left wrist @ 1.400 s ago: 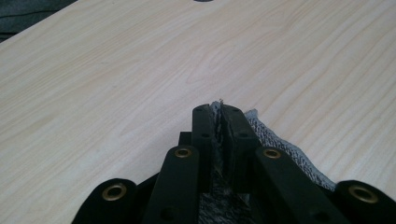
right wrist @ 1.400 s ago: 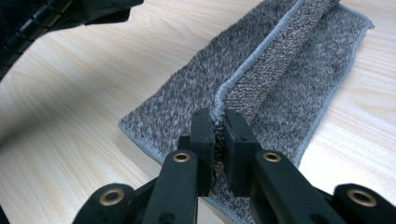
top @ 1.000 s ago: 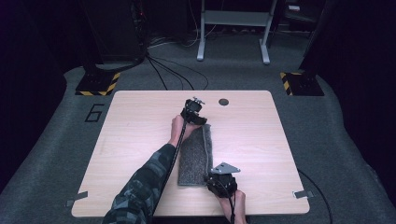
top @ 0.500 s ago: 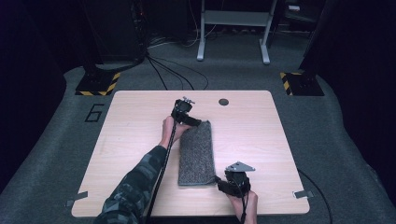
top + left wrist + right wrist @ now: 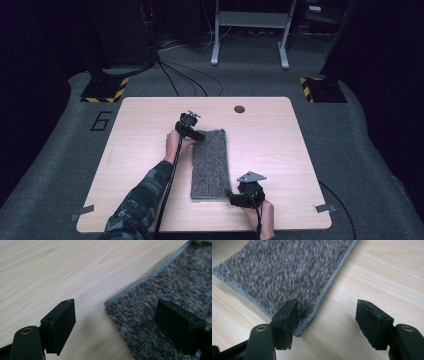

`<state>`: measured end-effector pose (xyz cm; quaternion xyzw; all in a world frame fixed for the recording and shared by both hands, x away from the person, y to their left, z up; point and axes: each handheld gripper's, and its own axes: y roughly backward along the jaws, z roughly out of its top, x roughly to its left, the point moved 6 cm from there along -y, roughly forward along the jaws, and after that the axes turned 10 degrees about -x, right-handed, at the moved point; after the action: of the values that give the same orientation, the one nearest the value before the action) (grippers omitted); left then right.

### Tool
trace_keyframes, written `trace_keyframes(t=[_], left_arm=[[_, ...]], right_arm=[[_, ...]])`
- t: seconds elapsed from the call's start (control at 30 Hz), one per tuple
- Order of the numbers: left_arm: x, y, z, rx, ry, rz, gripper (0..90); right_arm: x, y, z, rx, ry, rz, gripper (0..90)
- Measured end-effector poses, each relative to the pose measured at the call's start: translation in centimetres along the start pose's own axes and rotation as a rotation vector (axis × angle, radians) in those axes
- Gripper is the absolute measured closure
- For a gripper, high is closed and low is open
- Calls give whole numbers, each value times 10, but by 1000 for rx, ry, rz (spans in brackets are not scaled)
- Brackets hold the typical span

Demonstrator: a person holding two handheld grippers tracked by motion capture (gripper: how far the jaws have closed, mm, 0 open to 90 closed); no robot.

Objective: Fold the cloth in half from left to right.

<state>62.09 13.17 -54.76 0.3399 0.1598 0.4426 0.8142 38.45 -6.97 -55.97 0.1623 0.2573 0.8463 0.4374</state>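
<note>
High view: grey, fuzzy rectangular cloth flat on pale wooden table. Left gripper view: left gripper spread, jaws just opened, astride cloth's corner. Right gripper view: right gripper likewise spread, just opened, beside another corner.

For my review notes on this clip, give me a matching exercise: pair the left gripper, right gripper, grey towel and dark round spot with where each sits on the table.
Things:
1. left gripper
2. right gripper
3. grey towel
4. dark round spot

Places:
A. near right corner of the towel
B. near the table's far edge
C. far left corner of the towel
D. flat, mid-table

Pairs: 1-C, 2-A, 3-D, 4-B
</note>
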Motion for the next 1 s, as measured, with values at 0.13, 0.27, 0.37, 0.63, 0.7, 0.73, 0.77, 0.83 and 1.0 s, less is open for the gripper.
trace_keyframes(t=[0.13,0.27,0.37,0.63,0.7,0.73,0.77,0.83,1.0], left_arm=[[0,-3,-4,7,3,0,157],[1,-6,-7,-12,19,3,154],[2,-5,-9,-15,19,-3,153],[-9,23,-14,-66,29,-65,151],[-15,35,-17,-76,20,-85,150],[-17,40,-20,-81,12,-88,151],[-20,45,-24,-77,4,-102,152],[-25,53,-33,-72,5,-121,151],[-39,69,-58,-73,2,-158,149]], right_arm=[[0,4,-6,7,-14,-10,335],[-2,7,-8,-2,13,-10,333],[0,10,-11,6,9,-12,334],[-3,19,-9,-23,-26,7,312],[-8,18,-2,-42,-28,5,309],[-10,17,3,-46,-22,0,309],[-12,15,7,-53,-29,-1,307],[-17,9,17,-54,-15,-8,305],[-23,-12,36,-39,10,-16,291]])
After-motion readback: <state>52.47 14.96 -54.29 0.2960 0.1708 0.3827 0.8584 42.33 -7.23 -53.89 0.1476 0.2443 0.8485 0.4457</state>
